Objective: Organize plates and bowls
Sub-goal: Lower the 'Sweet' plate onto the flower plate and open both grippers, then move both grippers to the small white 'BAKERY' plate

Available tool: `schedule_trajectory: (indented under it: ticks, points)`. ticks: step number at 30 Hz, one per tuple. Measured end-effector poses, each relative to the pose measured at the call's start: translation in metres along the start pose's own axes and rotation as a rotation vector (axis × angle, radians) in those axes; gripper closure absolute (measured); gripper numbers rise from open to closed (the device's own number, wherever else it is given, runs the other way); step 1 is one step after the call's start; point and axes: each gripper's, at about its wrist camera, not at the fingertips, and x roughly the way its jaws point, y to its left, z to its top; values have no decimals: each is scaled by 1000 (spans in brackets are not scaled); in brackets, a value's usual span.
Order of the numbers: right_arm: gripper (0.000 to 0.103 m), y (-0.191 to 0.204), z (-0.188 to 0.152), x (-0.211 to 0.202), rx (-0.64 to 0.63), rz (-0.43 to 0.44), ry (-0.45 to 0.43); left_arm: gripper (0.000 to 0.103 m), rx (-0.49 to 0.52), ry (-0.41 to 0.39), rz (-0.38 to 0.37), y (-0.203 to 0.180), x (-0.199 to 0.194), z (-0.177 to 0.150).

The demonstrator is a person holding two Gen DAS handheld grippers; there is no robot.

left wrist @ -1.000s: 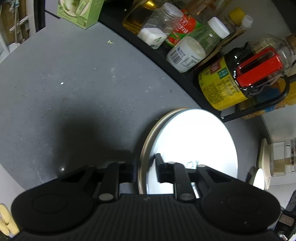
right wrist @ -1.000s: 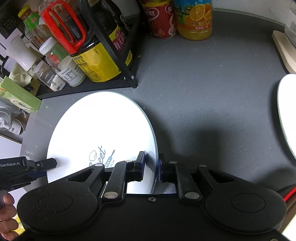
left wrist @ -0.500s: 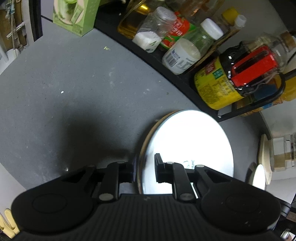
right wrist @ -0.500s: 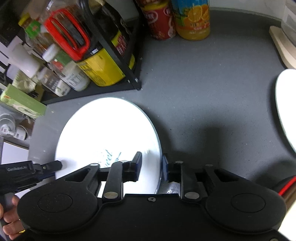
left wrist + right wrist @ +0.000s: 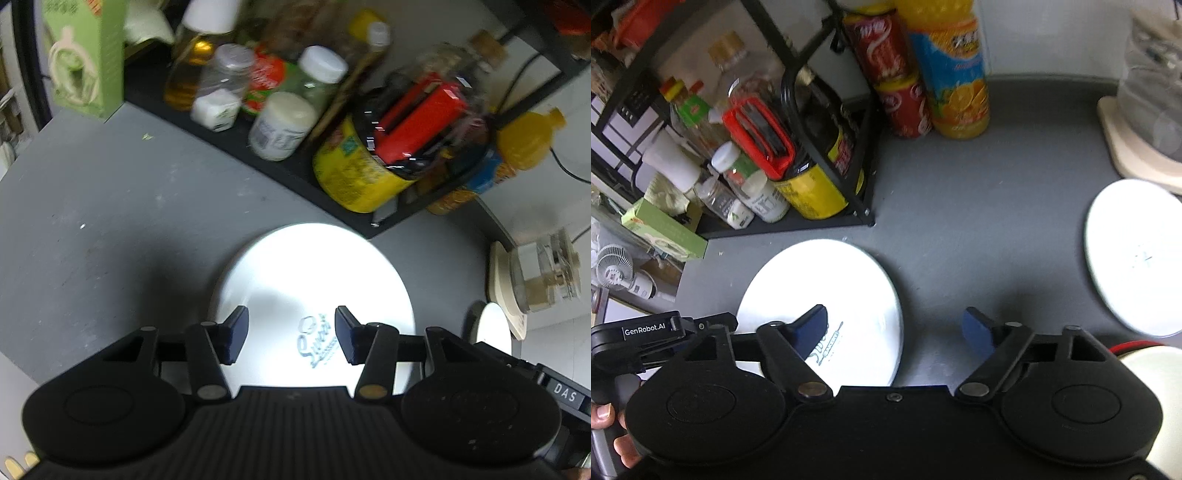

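Plate (image 5: 314, 280) is seen lying flat on the grey tabletop (image 5: 979, 221), just before the corner of the bottle rack (image 5: 831, 218). Left tongs (image 5: 288, 334) and right tongs (image 5: 897, 328) are both spread wide, empty. Half a second ago its rim was pinched by both. Withdrawal is best made straight back, the second plate (image 5: 1134, 254) near the right edge being fetched next.

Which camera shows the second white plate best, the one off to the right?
The right wrist view: the second plate lies almost whole on the grey counter, cut only at the frame edge. The left wrist view shows only a thin far sliver of it.
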Motion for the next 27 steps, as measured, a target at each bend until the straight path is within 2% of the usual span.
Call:
schedule_trajectory:
  ticks: [5,11,17,27]
  points:
    - [14,-14,2,-19,17,-3,-37,41,68,-4,-7,-26,-2,-2]
    - [9,-33,3,-37,41,-4,-62,33,147,14,-21,-58,4,-7]
    - [3,-52,2,-48,60,-11,-68,31,216,46,-18,-88,13,-17]
    - [2,-92,2,-61,90,-27,-74,31,296,88,-18,-132,29,-28]
